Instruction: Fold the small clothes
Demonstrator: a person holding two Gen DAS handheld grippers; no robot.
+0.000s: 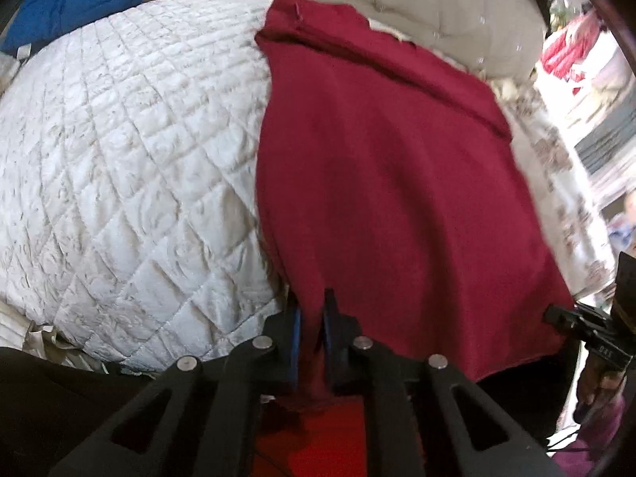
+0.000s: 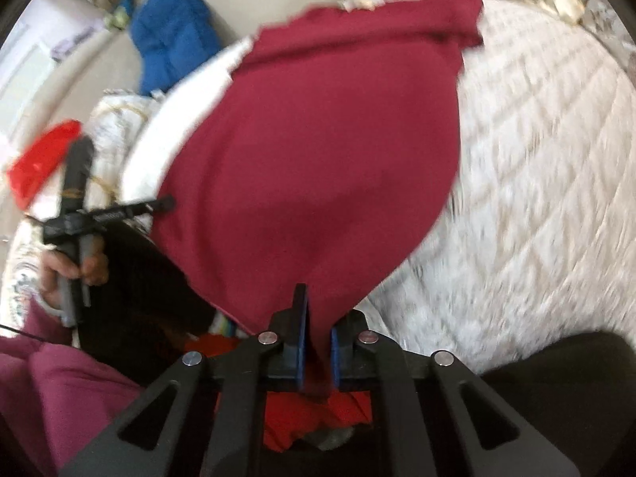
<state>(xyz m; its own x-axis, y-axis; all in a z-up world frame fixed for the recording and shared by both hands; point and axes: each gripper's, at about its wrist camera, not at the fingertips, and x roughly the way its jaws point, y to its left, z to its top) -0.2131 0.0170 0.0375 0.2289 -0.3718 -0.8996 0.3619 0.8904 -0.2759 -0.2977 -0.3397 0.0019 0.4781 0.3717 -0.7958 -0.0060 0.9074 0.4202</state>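
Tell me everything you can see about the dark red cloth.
The dark red cloth is plain, soft-looking knit fabric with a seamed far edge. It lies spread over the white quilted mattress, its far end toward the headboard. The left gripper and the right gripper each pinch a near corner, which bunches between the fingers.

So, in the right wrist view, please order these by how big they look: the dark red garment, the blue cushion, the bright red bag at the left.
1. dark red garment, but it hangs nearest the camera, which enlarges it
2. blue cushion
3. bright red bag; its size is close to the cushion's, so this order is unsure
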